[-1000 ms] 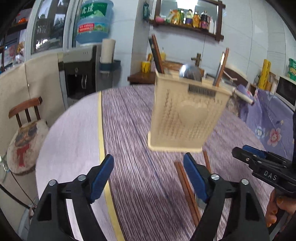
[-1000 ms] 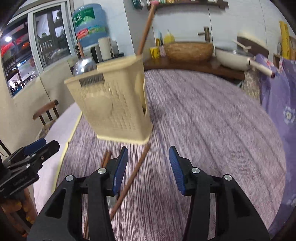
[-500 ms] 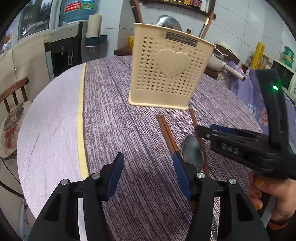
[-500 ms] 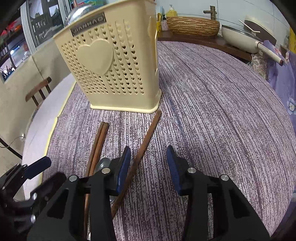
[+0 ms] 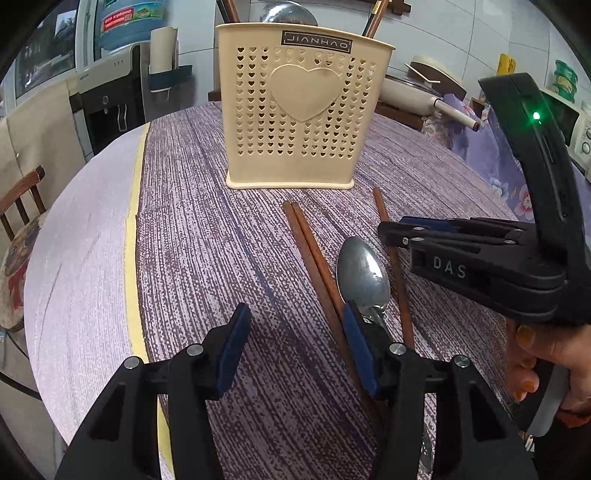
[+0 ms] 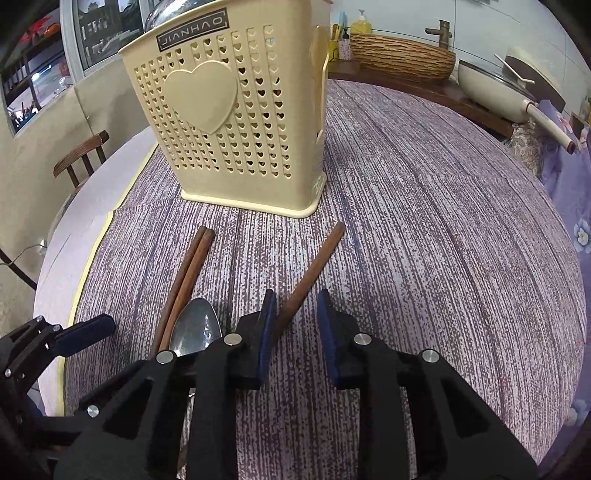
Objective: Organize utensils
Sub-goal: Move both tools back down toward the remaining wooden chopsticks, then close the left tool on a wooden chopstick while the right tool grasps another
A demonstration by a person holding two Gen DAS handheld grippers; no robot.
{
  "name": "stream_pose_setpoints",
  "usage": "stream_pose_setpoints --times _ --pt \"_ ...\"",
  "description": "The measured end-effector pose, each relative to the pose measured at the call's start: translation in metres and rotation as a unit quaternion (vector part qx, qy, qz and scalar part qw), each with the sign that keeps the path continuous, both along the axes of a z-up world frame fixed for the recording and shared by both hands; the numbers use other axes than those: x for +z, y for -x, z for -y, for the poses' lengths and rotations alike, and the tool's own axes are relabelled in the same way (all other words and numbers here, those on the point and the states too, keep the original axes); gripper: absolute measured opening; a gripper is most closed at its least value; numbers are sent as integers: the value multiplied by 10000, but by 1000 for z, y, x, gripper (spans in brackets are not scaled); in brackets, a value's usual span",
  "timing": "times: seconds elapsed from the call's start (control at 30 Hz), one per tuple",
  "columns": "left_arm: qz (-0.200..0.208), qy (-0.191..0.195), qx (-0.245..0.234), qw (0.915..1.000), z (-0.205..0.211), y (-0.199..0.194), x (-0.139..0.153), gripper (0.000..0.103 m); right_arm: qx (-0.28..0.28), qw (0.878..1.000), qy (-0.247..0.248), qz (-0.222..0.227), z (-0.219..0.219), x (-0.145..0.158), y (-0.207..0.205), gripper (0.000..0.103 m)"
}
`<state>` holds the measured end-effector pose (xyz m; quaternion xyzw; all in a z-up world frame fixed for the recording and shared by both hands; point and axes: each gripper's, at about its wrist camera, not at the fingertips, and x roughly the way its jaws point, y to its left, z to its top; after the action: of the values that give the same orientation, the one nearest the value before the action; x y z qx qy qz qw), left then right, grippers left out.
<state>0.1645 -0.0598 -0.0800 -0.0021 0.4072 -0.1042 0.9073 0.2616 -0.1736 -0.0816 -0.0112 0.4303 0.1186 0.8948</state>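
Purple-striped tablecloth (image 6: 424,229) under us, cream holder (image 6: 236,122) at the far side; our right gripper (image 6: 295,325) straddles the lone chopstick (image 6: 314,269), fingers apart, while our left gripper (image 5: 295,347) waits spread beside the spoon (image 5: 364,273).

Place: a home kitchen or dining corner, most likely.
Table: round table (image 5: 85,229) under a purple woven cloth, wooden chair (image 5: 22,199) beside it.
Appliances: water dispenser (image 5: 110,99) topped by a blue bottle (image 5: 129,22); what looks like a microwave (image 5: 580,129) at the blurred edge.
Cookware: cream pan (image 6: 495,88), woven basket (image 6: 402,59) on a sideboard.
Walls: white tiles (image 5: 491,33).
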Motion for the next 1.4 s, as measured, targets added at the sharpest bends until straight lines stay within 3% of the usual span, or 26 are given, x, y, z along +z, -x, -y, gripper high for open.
stream_pose_setpoints --times 0.4,0.53,0.83,1.03,1.13,1.4 --pt "-31 -390 3 9992 12 -7 0 47 -79 10000 28 7 3 -1 -1 23" --pt "-92 -406 56 9991 8 -18 2 36 -202 9998 -19 2 7 -1 -8 21" --pt "-251 -393 85 9989 6 -56 4 28 -449 9986 -247 -129 10 1 -33 17" --pt "-218 -471 208 9984 8 -61 4 16 -571 9980 -257 -91 8 0 -34 14" --pt "-209 -488 193 9984 7 -62 4 11 -463 9989 -111 -48 3 -1 -33 14" --pt "-236 -467 81 9986 4 -63 4 11 91 9997 191 -81 3 3 -36 14"
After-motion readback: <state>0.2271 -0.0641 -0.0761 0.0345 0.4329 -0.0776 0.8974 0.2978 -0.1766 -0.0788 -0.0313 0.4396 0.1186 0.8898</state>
